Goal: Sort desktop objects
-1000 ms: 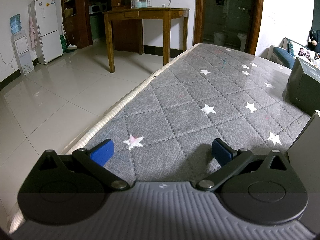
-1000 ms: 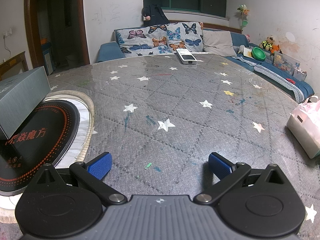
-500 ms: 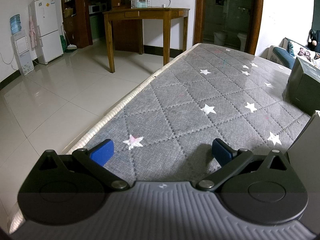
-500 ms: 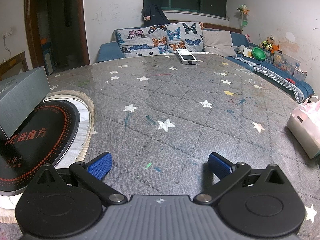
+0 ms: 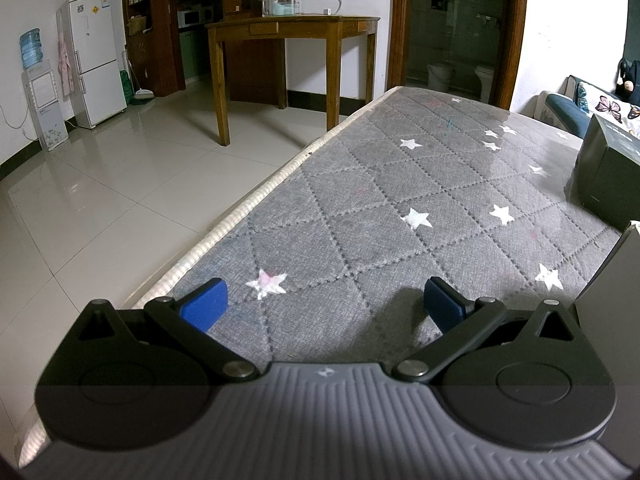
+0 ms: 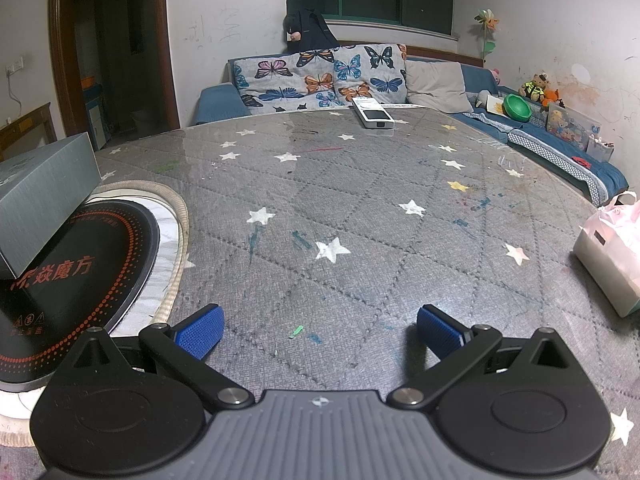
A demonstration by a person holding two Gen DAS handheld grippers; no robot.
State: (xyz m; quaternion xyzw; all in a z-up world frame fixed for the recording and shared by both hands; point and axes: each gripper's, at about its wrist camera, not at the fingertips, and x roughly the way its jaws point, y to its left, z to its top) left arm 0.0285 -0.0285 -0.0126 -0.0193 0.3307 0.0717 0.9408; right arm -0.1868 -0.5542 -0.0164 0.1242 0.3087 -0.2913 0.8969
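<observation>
The right tool point(image 6: 318, 330) is hovering low over the bench point(image 6: 360, 200) with its blue pads point(image 6: 199, 330) standing wide apart and nothing between them. Just off its left side, the black induction cooktop point(image 6: 72, 280) is sitting in a round recess of the grey starred cover, and a grey box point(image 6: 44, 192) is lying across its far edge, long axis running away and leftward. Straight ahead and well apart, at the far rim of the bench, a white handheld device point(image 6: 374, 114) is lying with its long axis pointing nearly along the tool's line of sight, so the jaws would be closing across its narrow width. Off to the right, near the bench edge, a pale pink gift bag point(image 6: 612, 256) is standing.

The left tool point(image 5: 324, 310) is likewise gaping empty, looking along the bench's left edge toward the tiled floor point(image 5: 100, 200). A dark box point(image 5: 608, 176) is standing ahead to its right, and a grey slab-like edge point(image 5: 612, 304) is rising just beside its right pad; what that is cannot be told.

Judging by position, the right tool is the nearer one for the device and the bag, the boxes lying between the two tools.
</observation>
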